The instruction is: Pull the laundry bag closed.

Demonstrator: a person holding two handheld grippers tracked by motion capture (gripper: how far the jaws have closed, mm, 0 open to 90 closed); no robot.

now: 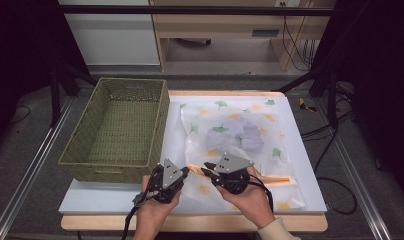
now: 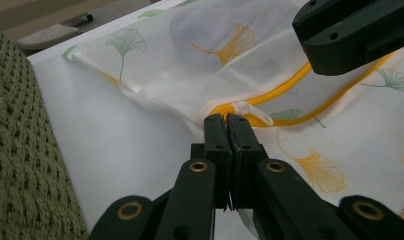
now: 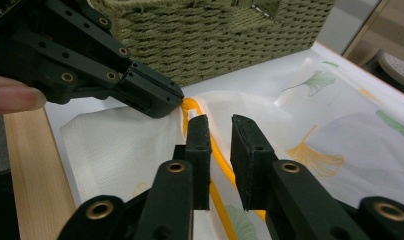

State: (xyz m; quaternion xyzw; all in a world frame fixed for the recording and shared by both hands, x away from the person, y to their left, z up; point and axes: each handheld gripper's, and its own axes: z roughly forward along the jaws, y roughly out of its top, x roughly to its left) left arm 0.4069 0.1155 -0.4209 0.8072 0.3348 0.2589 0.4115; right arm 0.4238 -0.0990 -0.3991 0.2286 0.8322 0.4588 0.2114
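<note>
high view has both hands low, left gripper [image 1: 186, 171] pinching the mesh bag [image 1: 240, 135] edge, right gripper [image 1: 206, 169] slightly apart.

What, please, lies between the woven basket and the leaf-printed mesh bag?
A bare strip of white table top separates the basket from the bag, plainest in the left gripper view.

White counter [image 1: 300, 150] with a wood front edge. Green woven basket [image 1: 120, 131] parked on the left, leaf-print mesh bag [image 1: 240, 137] spread flat just beside it.
</note>
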